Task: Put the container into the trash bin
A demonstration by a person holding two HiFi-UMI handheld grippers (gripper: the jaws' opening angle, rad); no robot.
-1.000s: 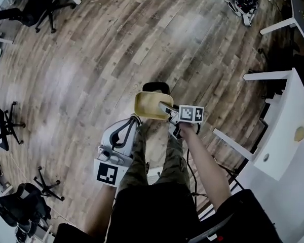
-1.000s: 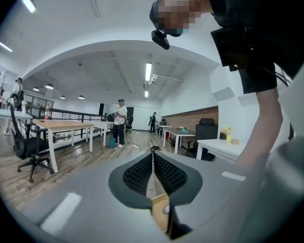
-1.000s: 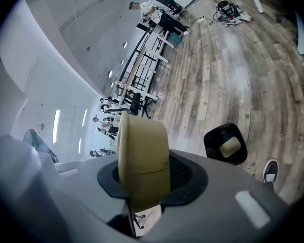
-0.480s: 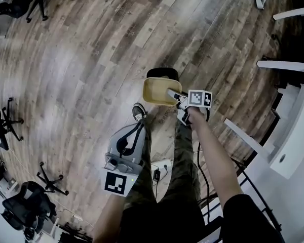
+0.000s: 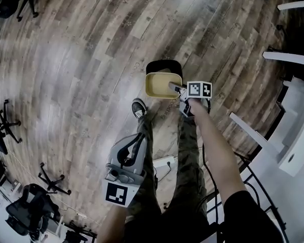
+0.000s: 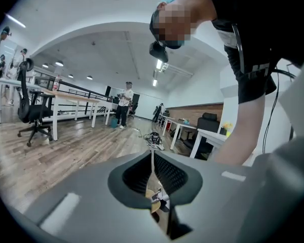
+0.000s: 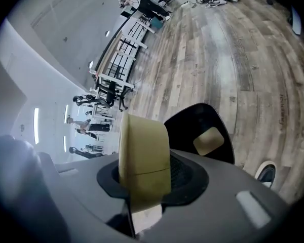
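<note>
1. My right claw (image 5: 174,88) is clamped on one wall of the yellow container (image 7: 142,151). Its jaws are starting to open, with the wall between them.
2. The container hangs just above the black trash bin (image 5: 164,66), open side up.
3. A tan piece (image 7: 209,140) lies inside the trash bin.
4. My left claw (image 6: 153,186) is pressed together on nothing, well short of the trash bin, beside my leg.
5. The trash bin stands on the wooden floor (image 5: 81,59).

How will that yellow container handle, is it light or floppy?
The yellow container looks thin-walled and empty, so probably light. The right gripper holds it by one wall without visible sagging, so likely fairly stiff.
</note>
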